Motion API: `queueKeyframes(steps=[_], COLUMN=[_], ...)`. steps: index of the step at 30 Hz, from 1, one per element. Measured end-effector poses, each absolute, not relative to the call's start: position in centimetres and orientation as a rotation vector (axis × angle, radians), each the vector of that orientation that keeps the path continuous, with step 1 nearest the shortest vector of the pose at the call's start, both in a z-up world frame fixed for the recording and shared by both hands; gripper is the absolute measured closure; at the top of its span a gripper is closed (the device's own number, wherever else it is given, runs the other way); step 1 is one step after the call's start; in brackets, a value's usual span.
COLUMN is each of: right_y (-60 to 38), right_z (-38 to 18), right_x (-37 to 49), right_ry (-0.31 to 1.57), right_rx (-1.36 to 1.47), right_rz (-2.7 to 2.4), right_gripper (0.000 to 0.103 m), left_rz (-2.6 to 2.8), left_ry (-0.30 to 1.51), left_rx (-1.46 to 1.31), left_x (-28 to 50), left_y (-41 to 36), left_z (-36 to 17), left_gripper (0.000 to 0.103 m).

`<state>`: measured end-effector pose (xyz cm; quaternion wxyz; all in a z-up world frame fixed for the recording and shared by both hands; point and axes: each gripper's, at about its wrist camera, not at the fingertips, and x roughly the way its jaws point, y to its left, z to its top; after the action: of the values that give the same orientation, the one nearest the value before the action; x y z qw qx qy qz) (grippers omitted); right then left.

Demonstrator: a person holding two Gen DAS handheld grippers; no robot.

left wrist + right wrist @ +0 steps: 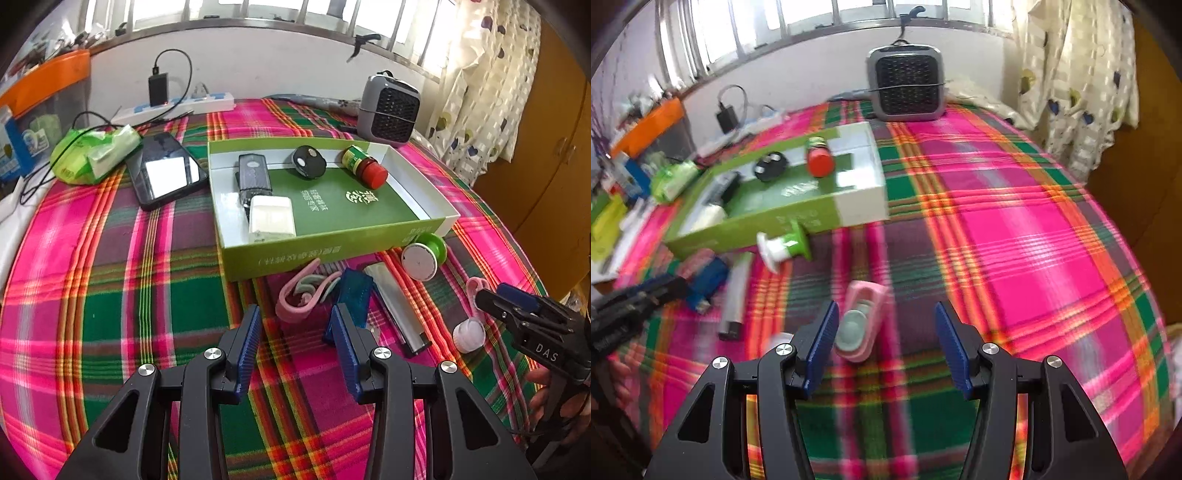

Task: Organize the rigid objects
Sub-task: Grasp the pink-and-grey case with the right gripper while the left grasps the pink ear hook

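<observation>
The shallow green cardboard box (332, 254) sits on the pink-and-green plaid cloth (110, 295), its long side running left to right across the left wrist view. Inside it lie four things: one black rectangular gadget (254, 173) with its long axis pointing away from the camera, one white square case (271, 218) touching that gadget's near end, one black oval key fob (308, 161), and one small red-capped bottle (364, 166) on its side, cap toward the right.

On the cloth just in front of the box lie one pink curved clip (295, 295), one translucent blue block (354, 291), one silver flat bar (399, 310) whose long axis runs from the box toward the near right, one green-and-white yo-yo (424, 254) touching the box wall, and one small white cap (469, 334).

The left gripper (295, 332) hovers near the blue block, jaws wide apart and empty. The right gripper (884, 339) has its jaws spread wide around a pink case with a grey-green disc (860, 328), whose long axis points away from the camera; the pads are not touching it.
</observation>
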<state>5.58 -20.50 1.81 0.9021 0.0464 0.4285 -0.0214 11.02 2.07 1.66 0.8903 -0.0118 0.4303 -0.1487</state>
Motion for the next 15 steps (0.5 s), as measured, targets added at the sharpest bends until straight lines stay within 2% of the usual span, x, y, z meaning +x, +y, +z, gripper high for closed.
queueKeyframes(steps=[15], right_y=[-21.4], right_z=[1.1], right_x=[6.4], right_ry=[0.901], right_rx=[0.042], right_rz=[-0.048], right_gripper=[0.048], left_rz=[-0.34], left_ry=[0.887], left_rx=[0.044], left_x=[12.4], left_y=[0.9], left_z=[1.7], left_gripper=[0.064])
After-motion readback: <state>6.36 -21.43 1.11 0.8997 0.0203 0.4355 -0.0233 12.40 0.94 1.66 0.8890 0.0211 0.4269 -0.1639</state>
